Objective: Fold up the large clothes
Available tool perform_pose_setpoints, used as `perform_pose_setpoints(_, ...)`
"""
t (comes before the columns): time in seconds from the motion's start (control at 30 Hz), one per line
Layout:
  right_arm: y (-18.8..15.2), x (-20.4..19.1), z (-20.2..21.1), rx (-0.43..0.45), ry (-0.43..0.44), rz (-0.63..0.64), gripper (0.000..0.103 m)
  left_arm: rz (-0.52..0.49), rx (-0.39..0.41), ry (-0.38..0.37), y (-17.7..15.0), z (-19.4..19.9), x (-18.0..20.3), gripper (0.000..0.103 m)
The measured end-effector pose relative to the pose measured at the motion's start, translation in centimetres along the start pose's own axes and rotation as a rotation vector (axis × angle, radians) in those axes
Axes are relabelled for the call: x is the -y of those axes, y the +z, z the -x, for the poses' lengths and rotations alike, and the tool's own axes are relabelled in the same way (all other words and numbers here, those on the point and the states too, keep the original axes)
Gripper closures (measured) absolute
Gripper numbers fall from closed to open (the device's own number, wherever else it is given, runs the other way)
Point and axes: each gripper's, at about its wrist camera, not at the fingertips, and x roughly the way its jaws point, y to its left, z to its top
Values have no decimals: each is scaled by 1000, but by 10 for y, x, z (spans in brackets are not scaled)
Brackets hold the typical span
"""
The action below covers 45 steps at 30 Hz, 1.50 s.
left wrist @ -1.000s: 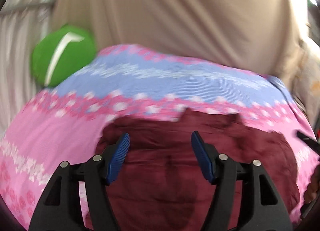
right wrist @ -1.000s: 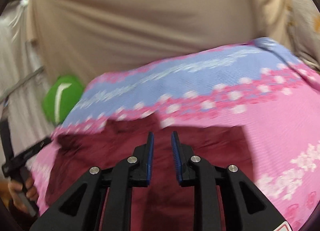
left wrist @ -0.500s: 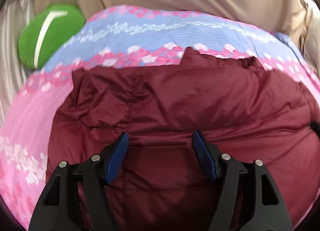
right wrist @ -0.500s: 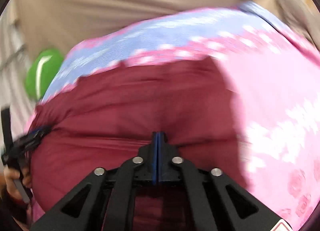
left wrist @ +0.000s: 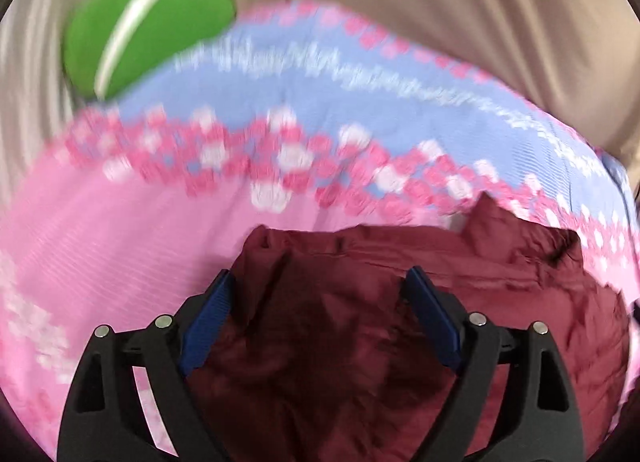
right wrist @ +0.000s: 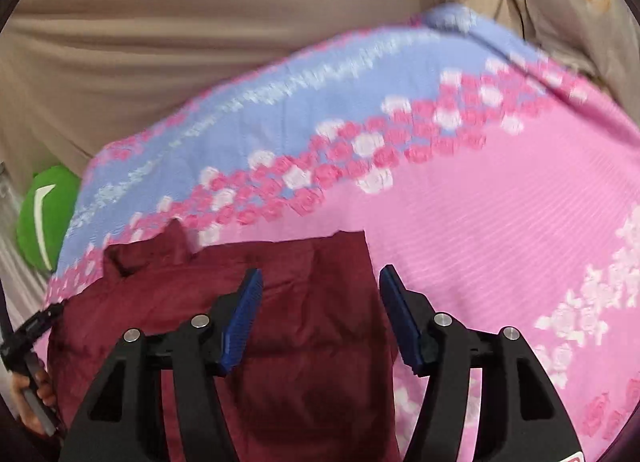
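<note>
A maroon jacket is laid on a bed cover patterned in pink and blue, and it is seen from both wrist views as a fairly compact, folded shape. A collar tip is stuck up at its far edge, just over the flowered band of the cover. A green cushion is seen beyond the cover's far left corner, against beige curtains.

Half a second ago the right gripper was pinched fully shut low over the jacket; now its jaws are being opened, and nothing is pressed between the blue pads. The jacket's right front corner is seen beyond the gap, untouched. The left gripper was already parted and is being opened wider; the cloth is seen beyond its pads too, but no fold is gripped. In the left view the jacket filled most of the frame half a second ago; now less of it is covered and more of the pink cover is shown to the left, so the view has been shifted toward the jacket's left edge. Both frames are blurred by motion.

From this it is judged that a fold has just been laid down and released. With both tools freed, the next hold can be taken, probably at the near corners, for a further fold or a smoothing pass. The slippery, puffy fabric may spring back open once it is let go.

At the left edge of the right view, a hand on the other tool's grip is glimpsed.
</note>
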Motion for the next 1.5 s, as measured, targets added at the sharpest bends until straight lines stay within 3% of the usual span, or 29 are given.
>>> perform_pose_setpoints(0.03,2,3,-17,-42,-8,-21,44,27,-19,8,-1,-8,-5,24)
perform_pose_setpoints(0.1,-1,1,-34,-90,-18,-22,79,15,-36,-11,-3,-17,-7,50)
perform_pose_setpoints(0.13,-2,-2,-37,-86,20,-27,96,6,-36,-11,-4,-18,-6,59)
perform_pose_setpoints(0.17,-2,-4,-33,-59,47,-29,98,-4,-29,-27,-4,-16,-3,76)
perform_pose_setpoints(0.2,-1,-8,-25,-15,60,-19,99,-17,-19,-35,-2,-12,1,85)
perform_pose_setpoints(0.27,2,-19,-3,105,46,32,100,-48,18,-8,1,-8,10,89)
perform_pose_setpoints(0.33,7,-20,1,143,19,37,100,-74,27,20,6,-14,15,89)
perform_pose_setpoints(0.4,7,-11,-21,74,-18,15,100,-78,-6,36,7,-35,19,89)
perform_pose_setpoints(0.47,-1,1,-59,-54,-37,-15,100,-80,-5,58,7,-46,20,88)
perform_pose_setpoints(0.57,1,-1,-59,-59,-47,-4,99,-131,11,123,7,-48,30,85)
perform_pose_setpoints(0.63,0,-7,-48,-39,-116,7,89,-123,15,140,8,-43,28,79)
perform_pose_setpoints(0.67,0,-9,-36,-1,-143,5,83,-107,23,146,8,-34,26,76)
perform_pose_setpoints(0.73,-2,-21,-3,106,-149,28,81,-85,56,138,6,-12,23,70)
perform_pose_setpoints(0.83,-8,-47,34,177,-73,97,81,-128,139,37,-5,46,43,65)
perform_pose_setpoints(0.93,-36,-102,47,112,104,244,81,-258,179,-81,-31,82,87,51)
perform_pose_setpoints(1.03,-80,-157,37,-27,275,386,82,-387,79,-203,-70,75,133,50)
perform_pose_setpoints(1.1,-111,-176,31,-76,312,468,86,-424,24,-191,-90,59,144,49)
perform_pose_setpoints(1.2,-129,-160,27,-62,218,493,95,-433,0,-151,-108,45,140,49)
perform_pose_setpoints(1.33,-121,-98,39,-32,112,361,97,-419,-2,-135,-116,49,130,49)
perform_pose_setpoints(1.5,-113,-18,53,-2,-83,171,101,-420,4,-109,-122,49,135,48)
